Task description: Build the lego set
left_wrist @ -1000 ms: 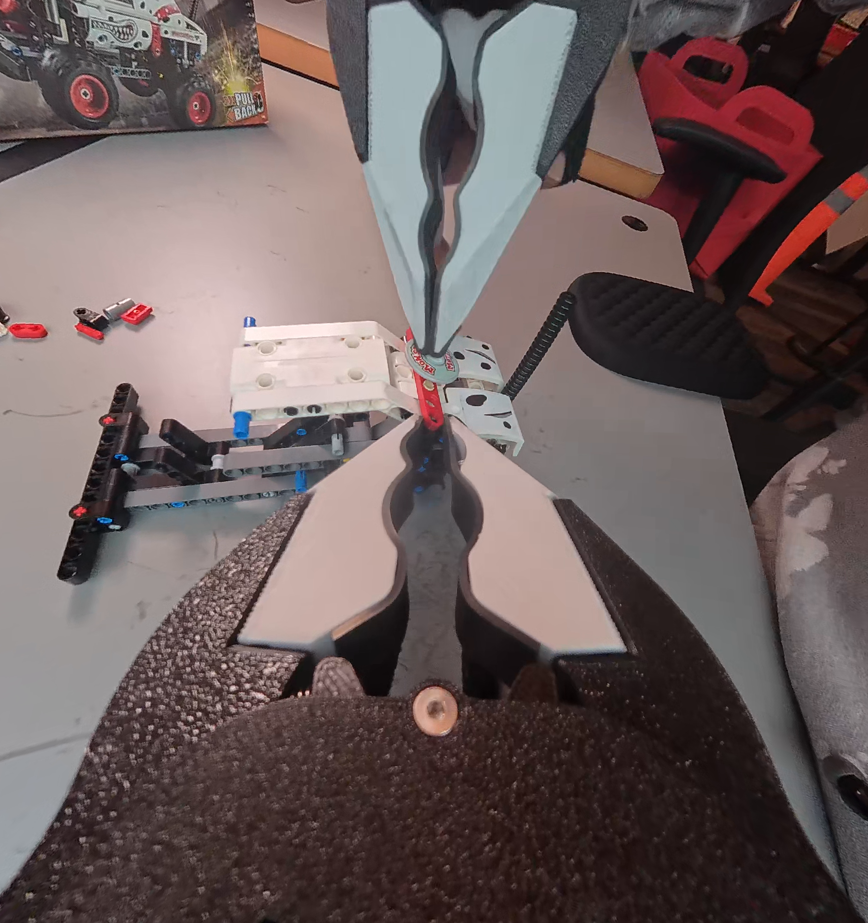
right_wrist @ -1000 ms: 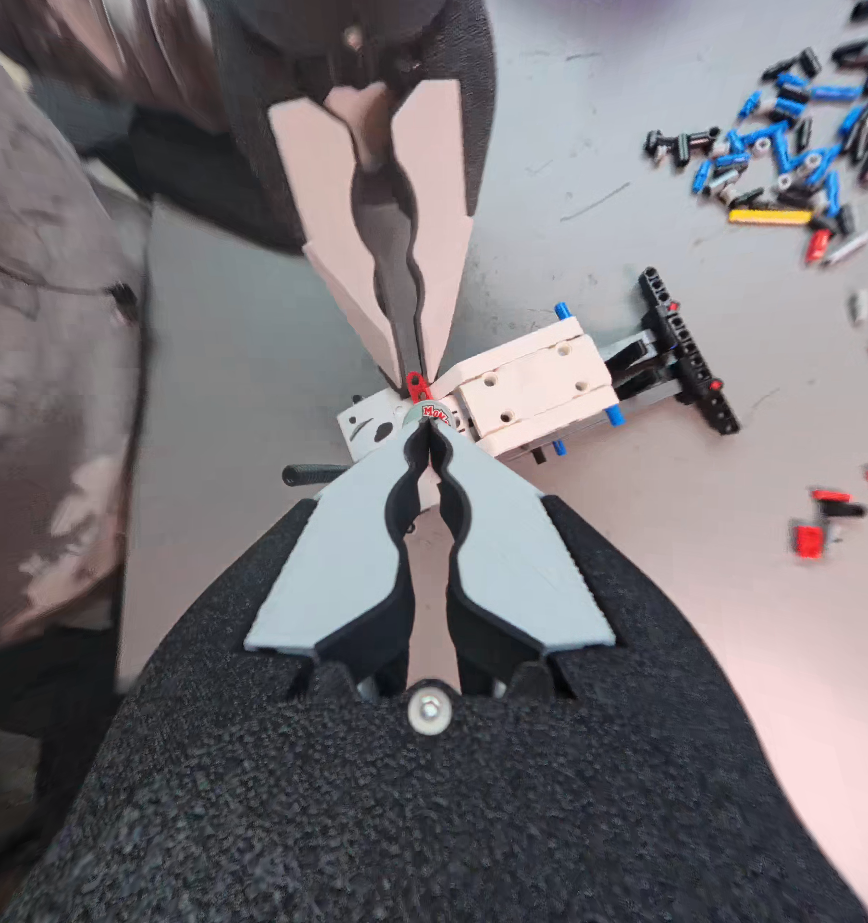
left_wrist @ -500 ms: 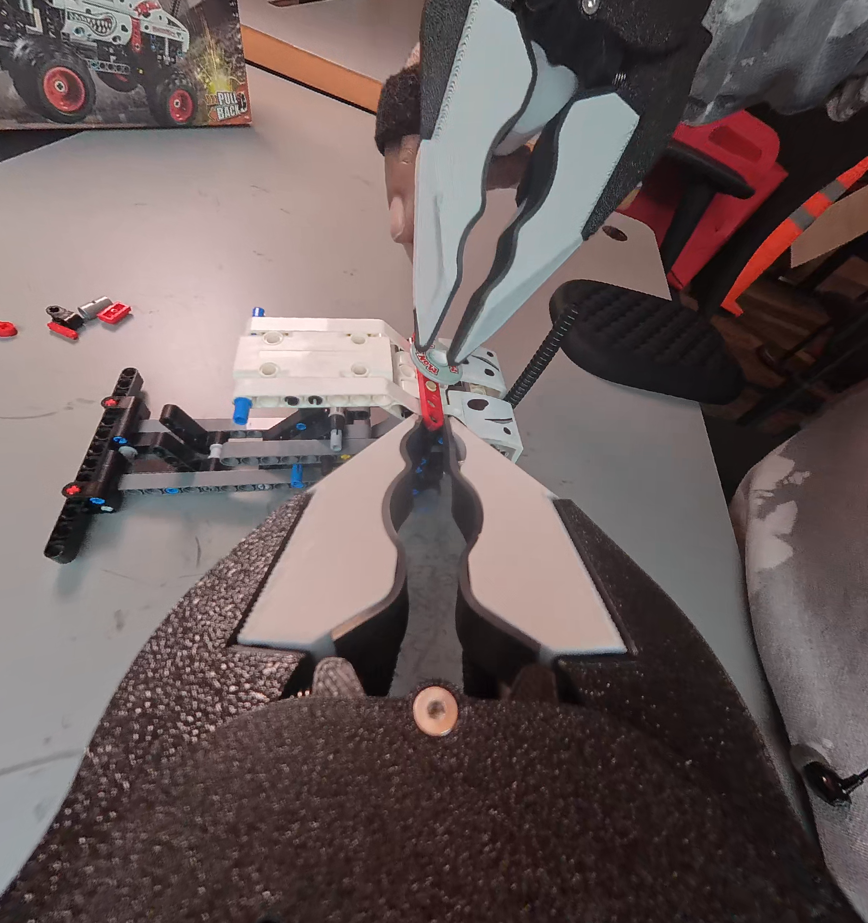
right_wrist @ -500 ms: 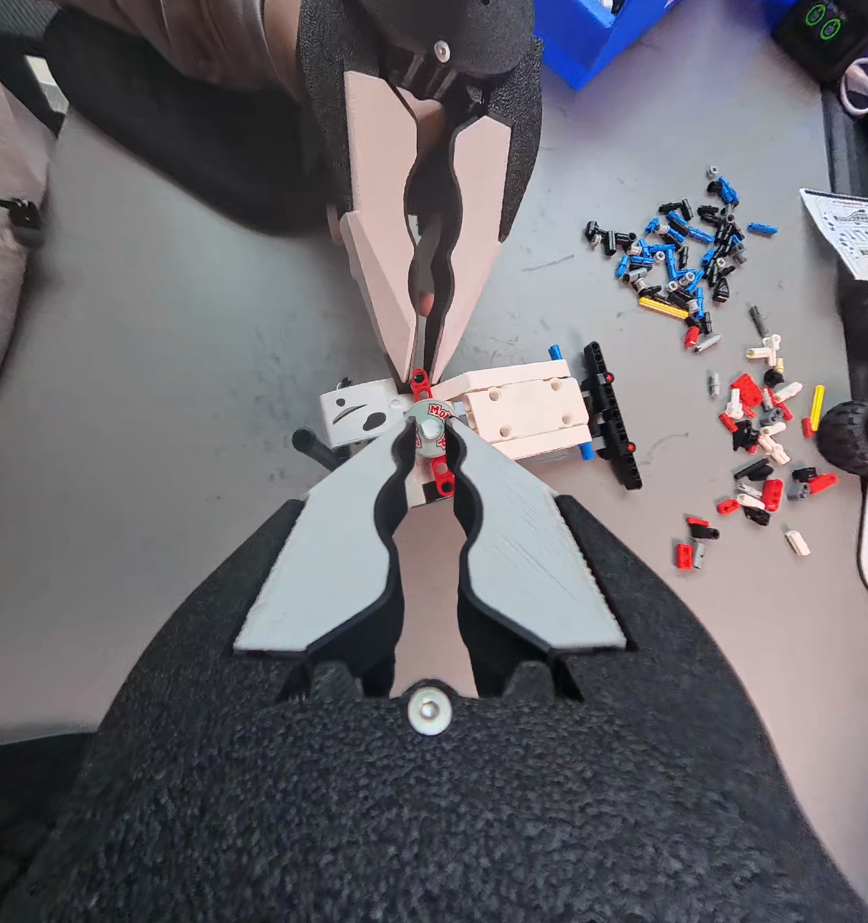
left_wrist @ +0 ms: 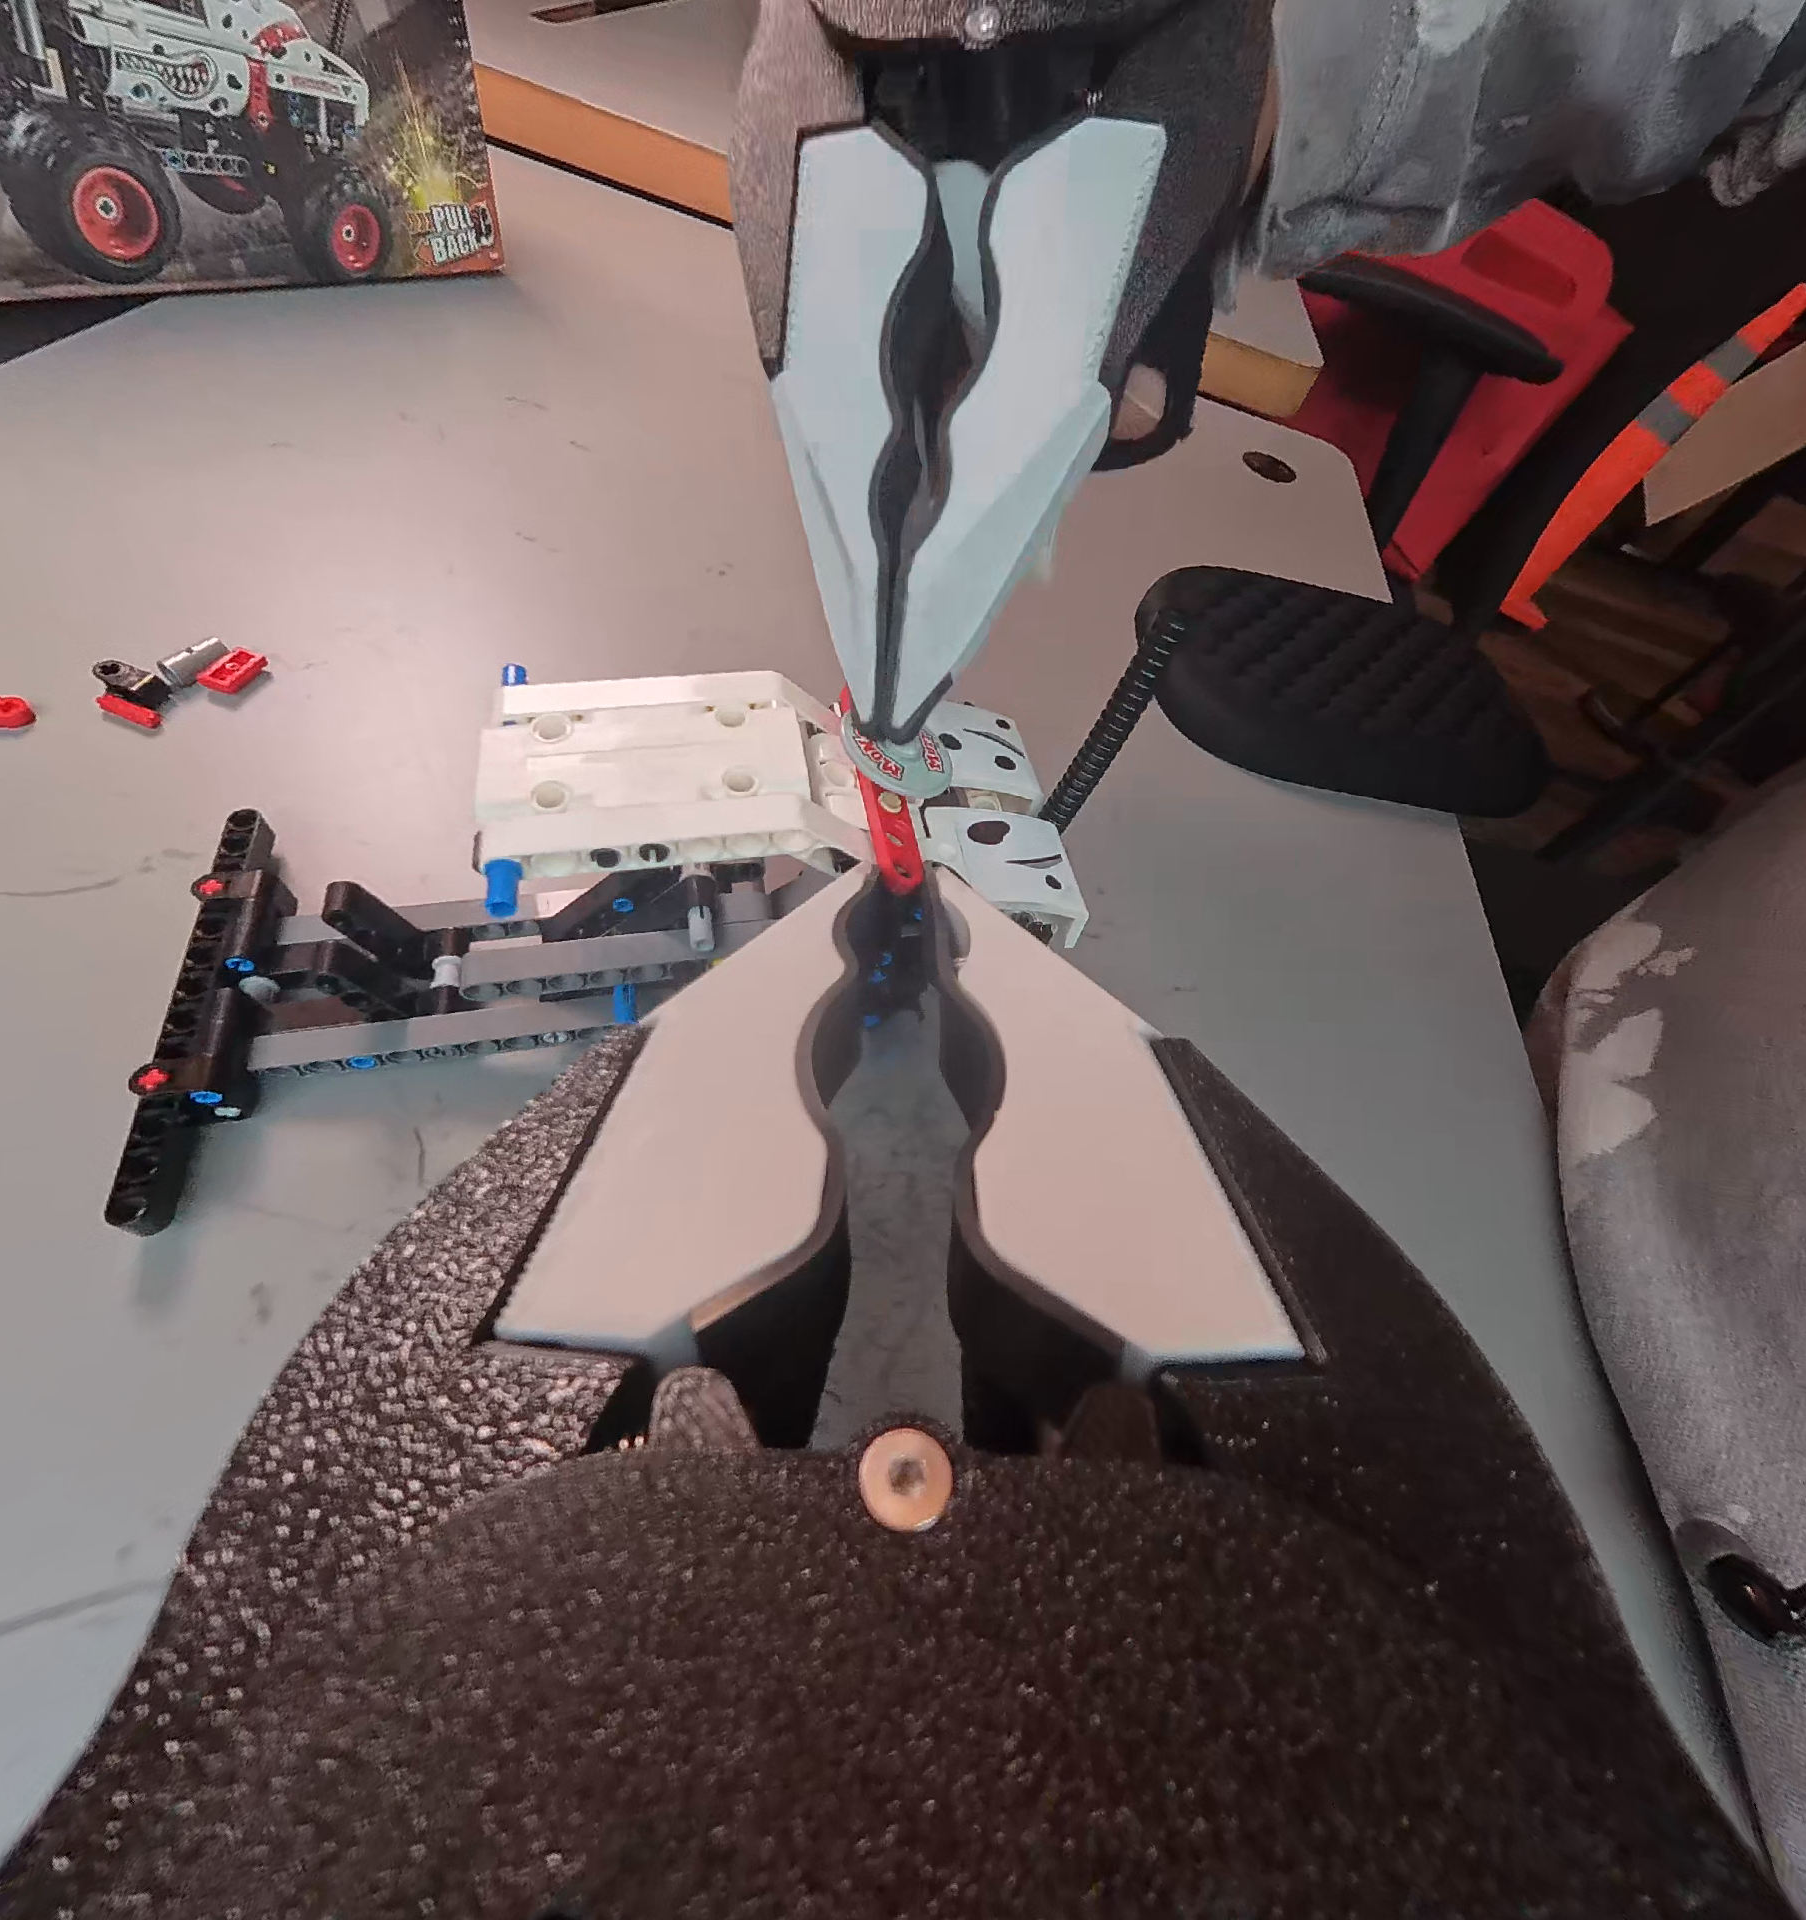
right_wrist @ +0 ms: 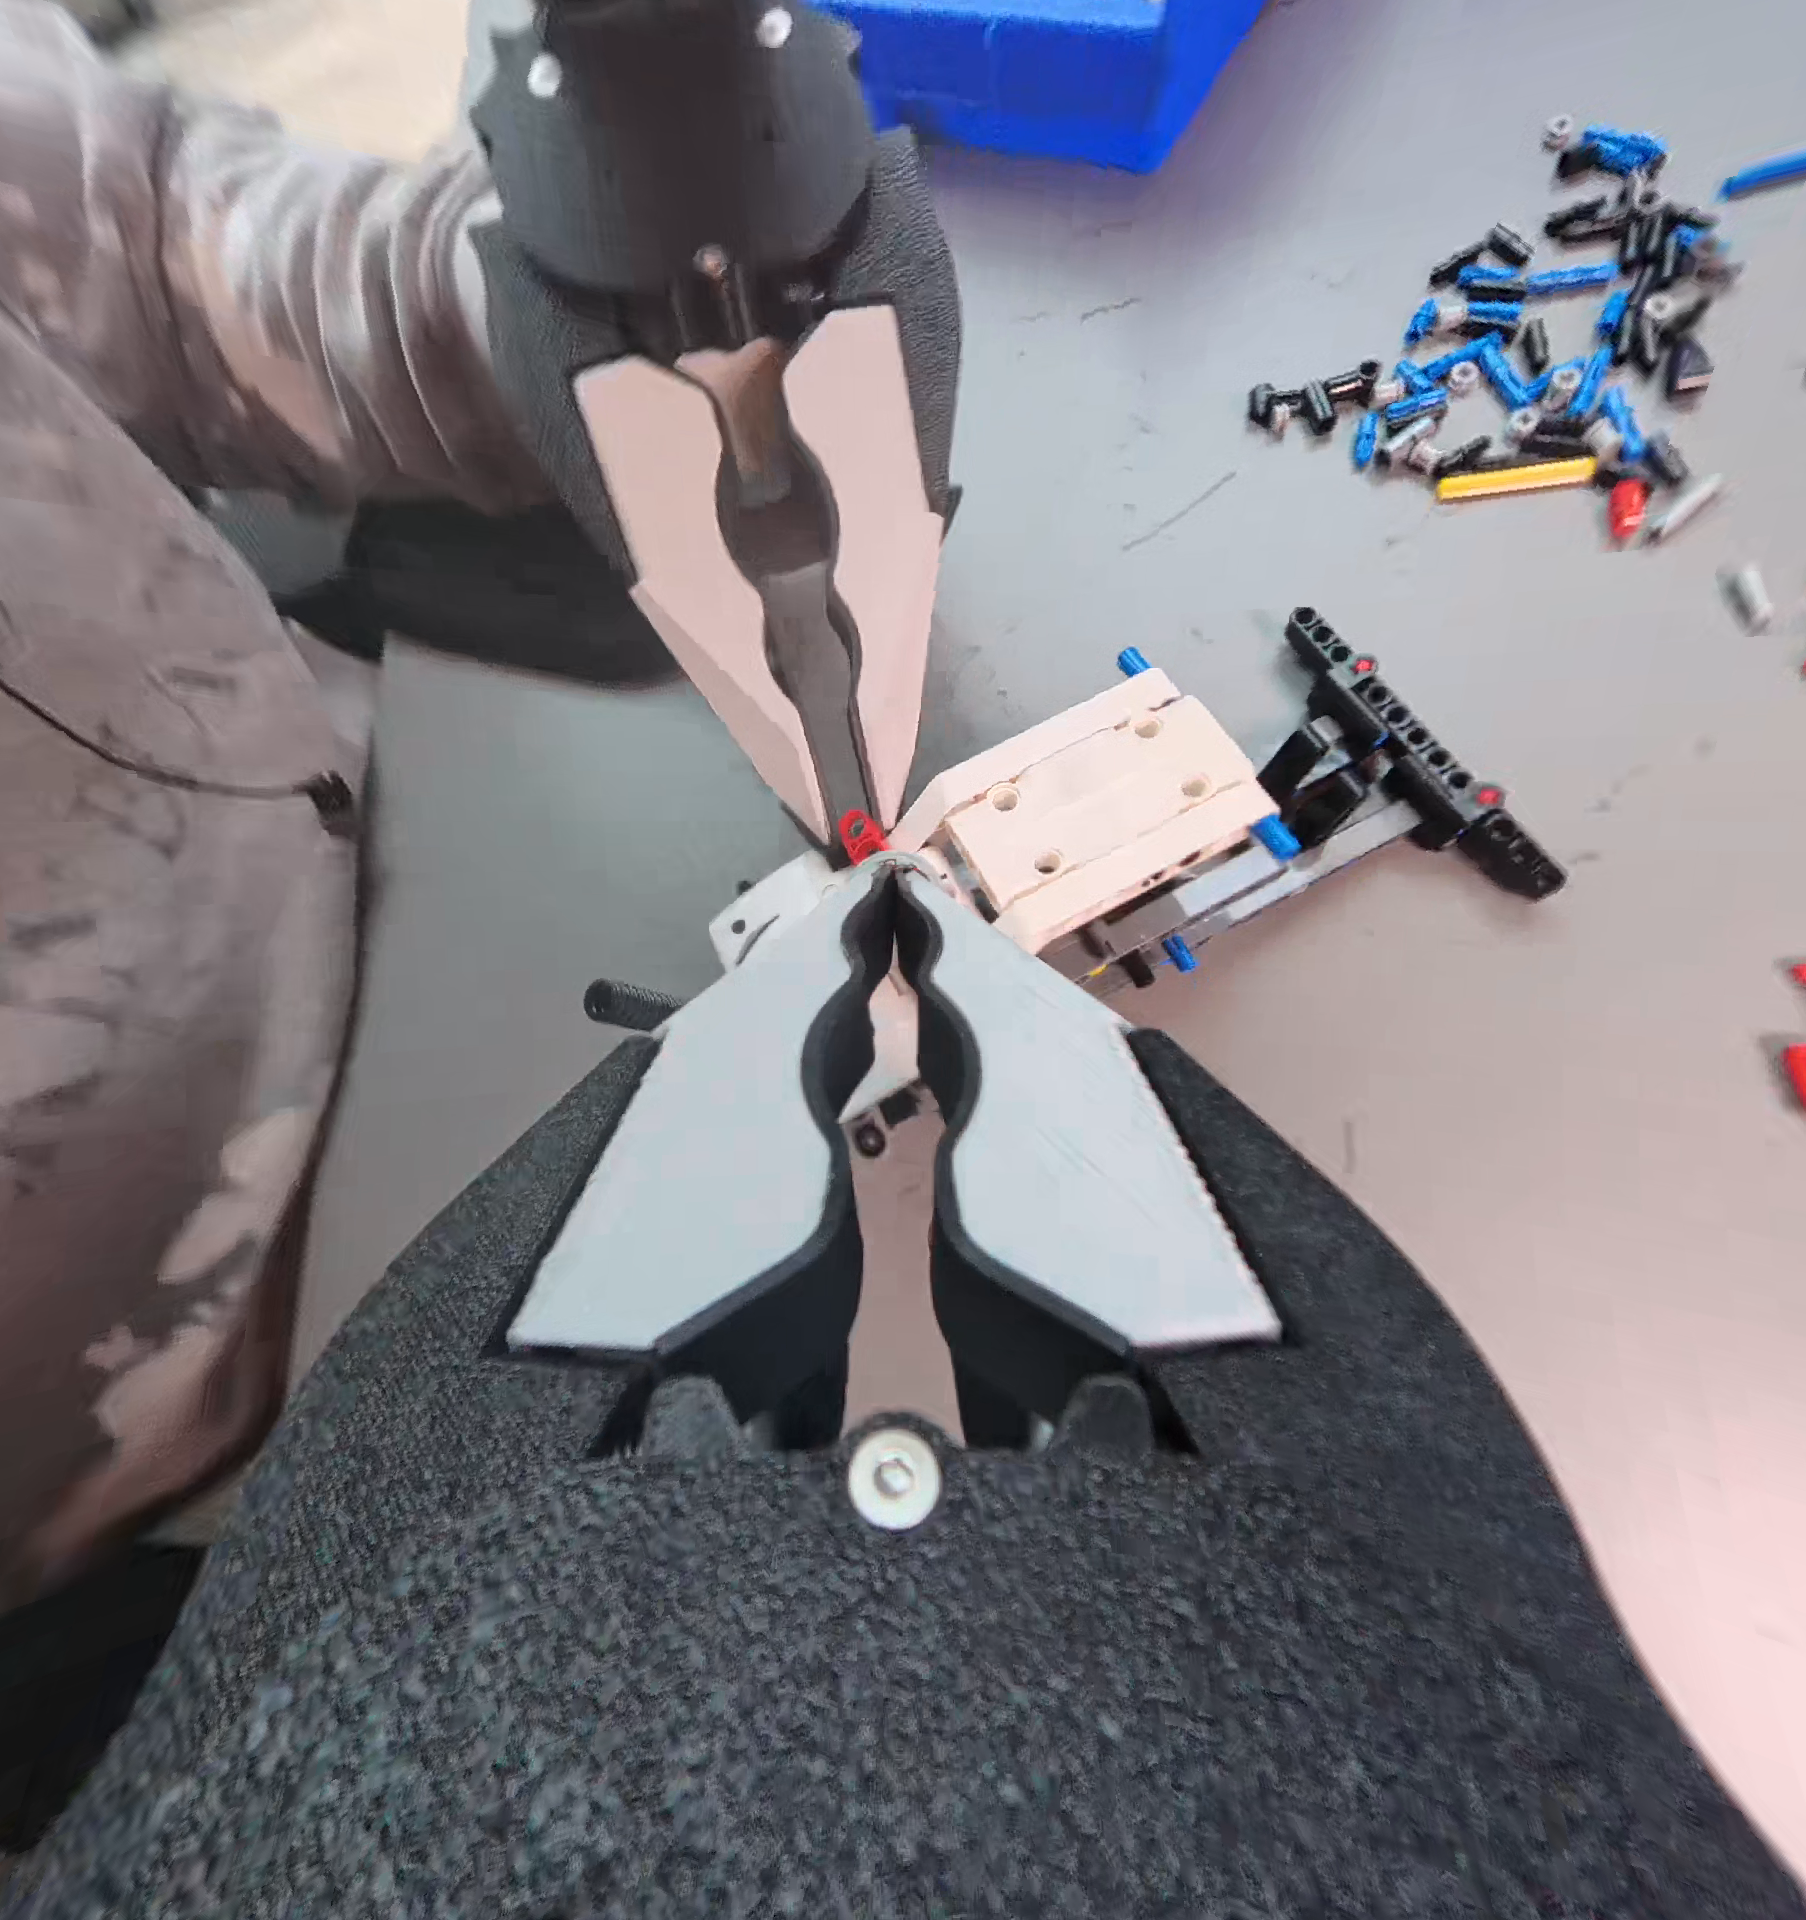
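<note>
The partly built truck lies on the grey table: a white block (left_wrist: 650,758) on a black and grey beam chassis (left_wrist: 192,1018), with spotted white panels (left_wrist: 1003,852) at its near end. A red beam (left_wrist: 894,821) carrying a round grey disc (left_wrist: 904,764) stands at the joint between block and panels. My left gripper (left_wrist: 894,891) is shut on the red beam's lower end. My right gripper (left_wrist: 894,722) comes down from above, shut on the disc. In the right wrist view my right gripper (right_wrist: 894,881) meets the left gripper (right_wrist: 855,836) tip to tip over the red beam (right_wrist: 857,828).
The set's box (left_wrist: 203,135) stands at the back left, with loose red and black pieces (left_wrist: 182,675) near it. A pile of blue and black pins (right_wrist: 1543,364) and a blue bin (right_wrist: 1034,73) lie beyond the model. The table edge and a black chair seat (left_wrist: 1335,686) are just right. Left and right tips are no more than a few centimetres apart.
The right gripper has swung from a lean to nearly upright over the disc and its camera has come closer. Both grippers keep their hold; the model has not moved.
</note>
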Available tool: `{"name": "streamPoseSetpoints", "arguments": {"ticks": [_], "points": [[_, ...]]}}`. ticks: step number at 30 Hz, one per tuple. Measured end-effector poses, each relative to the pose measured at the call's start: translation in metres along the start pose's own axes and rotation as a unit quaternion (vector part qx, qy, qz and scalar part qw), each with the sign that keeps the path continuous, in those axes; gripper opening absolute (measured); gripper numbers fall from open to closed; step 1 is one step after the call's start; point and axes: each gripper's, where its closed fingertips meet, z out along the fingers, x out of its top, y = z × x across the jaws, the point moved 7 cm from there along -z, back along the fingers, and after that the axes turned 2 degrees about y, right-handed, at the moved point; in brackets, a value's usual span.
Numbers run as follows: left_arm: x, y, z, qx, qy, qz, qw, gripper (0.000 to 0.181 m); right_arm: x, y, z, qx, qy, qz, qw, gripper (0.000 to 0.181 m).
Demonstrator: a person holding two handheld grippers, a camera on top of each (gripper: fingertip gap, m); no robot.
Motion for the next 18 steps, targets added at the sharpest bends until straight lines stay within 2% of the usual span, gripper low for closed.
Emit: {"name": "streamPoseSetpoints", "arguments": {"ticks": [3, 5, 6, 8, 11, 15, 18], "points": [[0.000, 0.000, 0.000, -0.003, 0.002, -0.008, 1.000, 0.007, -0.007, 0.003, -0.003, 0.018, 0.072, 0.114, 0.991, 0.000], [0.000, -0.001, 0.000, -0.004, 0.003, -0.009, 1.000, 0.007, -0.004, 0.001, -0.009, 0.028, 0.117, 0.135, 0.983, 0.000], [0.000, -0.001, 0.001, -0.005, 0.004, -0.011, 1.000, 0.007, -0.003, 0.000, -0.011, 0.019, 0.114, 0.115, 0.987, 0.000], [0.000, -0.001, 0.001, -0.006, 0.005, -0.012, 1.000, 0.007, -0.007, -0.005, -0.010, -0.028, 0.066, 0.003, 0.997, 0.001], [0.000, -0.001, 0.001, -0.005, 0.005, -0.012, 1.000, 0.007, -0.007, -0.016, -0.003, -0.066, 0.017, -0.130, 0.989, 0.012], [0.000, 0.000, 0.001, -0.005, 0.005, -0.009, 1.000, 0.007, -0.003, -0.013, -0.002, -0.079, -0.025, -0.189, 0.978, 0.006], [-0.001, -0.001, 0.000, -0.006, 0.004, -0.007, 1.000, 0.007, 0.001, -0.011, 0.000, -0.059, -0.042, -0.183, 0.980, 0.003]]}}
